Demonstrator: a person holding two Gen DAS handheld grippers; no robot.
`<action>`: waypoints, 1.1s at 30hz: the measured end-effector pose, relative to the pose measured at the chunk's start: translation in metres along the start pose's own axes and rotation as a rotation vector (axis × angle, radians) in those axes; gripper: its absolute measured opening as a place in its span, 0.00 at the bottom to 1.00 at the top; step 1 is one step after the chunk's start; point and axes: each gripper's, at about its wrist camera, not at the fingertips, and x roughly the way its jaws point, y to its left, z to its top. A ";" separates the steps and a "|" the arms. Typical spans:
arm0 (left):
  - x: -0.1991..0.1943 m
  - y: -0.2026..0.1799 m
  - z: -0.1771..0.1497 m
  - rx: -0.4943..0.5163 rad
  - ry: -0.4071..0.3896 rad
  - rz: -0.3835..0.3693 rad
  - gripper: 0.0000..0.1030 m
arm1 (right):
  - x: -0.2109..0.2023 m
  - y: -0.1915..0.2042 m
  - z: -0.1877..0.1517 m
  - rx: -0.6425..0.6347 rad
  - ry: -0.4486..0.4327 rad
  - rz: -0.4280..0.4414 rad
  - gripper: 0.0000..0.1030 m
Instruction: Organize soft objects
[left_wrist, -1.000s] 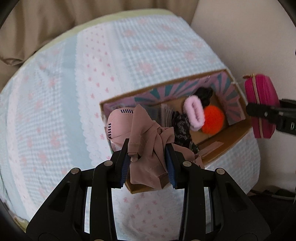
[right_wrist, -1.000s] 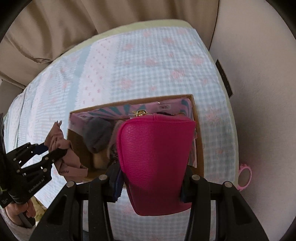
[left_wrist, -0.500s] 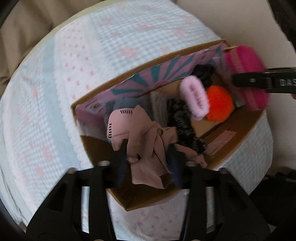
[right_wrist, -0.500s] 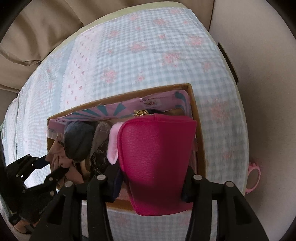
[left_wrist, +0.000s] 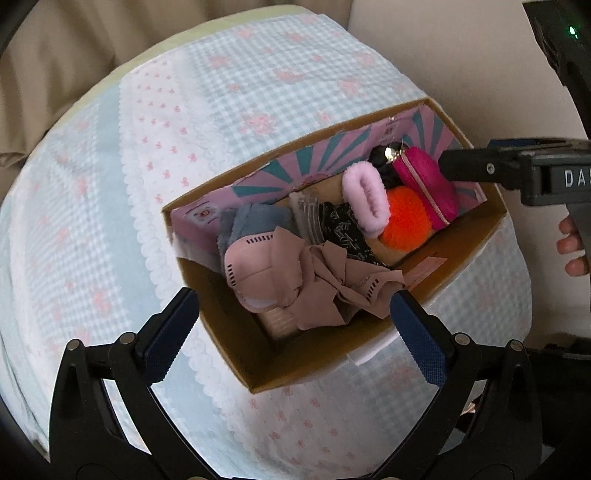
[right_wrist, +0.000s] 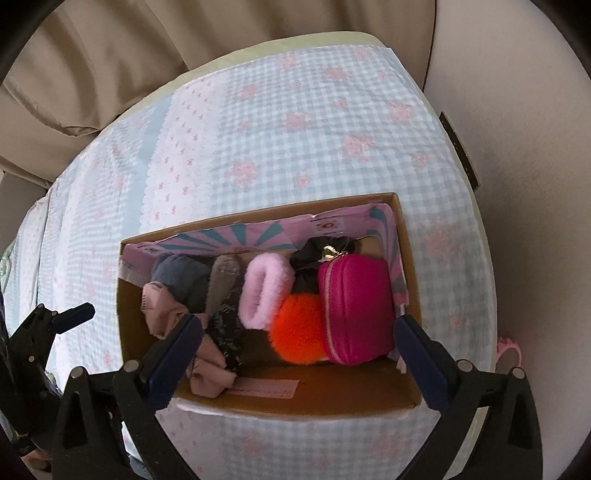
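Note:
An open cardboard box (left_wrist: 295, 154) (right_wrist: 332, 393) sits on the bed. My left gripper (left_wrist: 291, 314) hovers over its left end, jaws opening wide. A dusty-pink garment (left_wrist: 295, 273) (right_wrist: 162, 314) lies loose in the box, touching neither pad. My right gripper (right_wrist: 299, 328) is above the right end, its jaws opening too. The magenta zip pouch (right_wrist: 356, 314) (left_wrist: 424, 184) rests inside, free of the pads. Also in the box are a pale pink fluffy scrunchie (right_wrist: 264, 291), an orange pompom (right_wrist: 299, 332), a grey-blue fluffy piece (right_wrist: 181, 277) and a black patterned cloth (left_wrist: 343, 229).
The bed cover (right_wrist: 295, 129) is blue gingham with pink flowers and spreads behind and left of the box. Beige curtains (right_wrist: 147, 55) hang at the back. A wall runs along the right, with a small pink object (right_wrist: 509, 354) low beside the bed. A person's fingers (left_wrist: 572, 251) hold the right gripper.
Both grippers sank toward the box and went from shut to wide open. The pink garment dropped into the left end, and the magenta pouch now lies in the right end.

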 end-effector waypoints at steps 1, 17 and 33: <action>-0.004 0.001 -0.002 -0.007 -0.008 0.000 1.00 | -0.003 0.002 -0.001 -0.002 -0.004 0.001 1.00; -0.131 0.048 -0.037 -0.171 -0.220 0.018 1.00 | -0.114 0.079 -0.026 -0.043 -0.166 0.016 1.00; -0.317 0.145 -0.117 -0.372 -0.577 0.176 1.00 | -0.244 0.223 -0.064 -0.148 -0.487 -0.022 1.00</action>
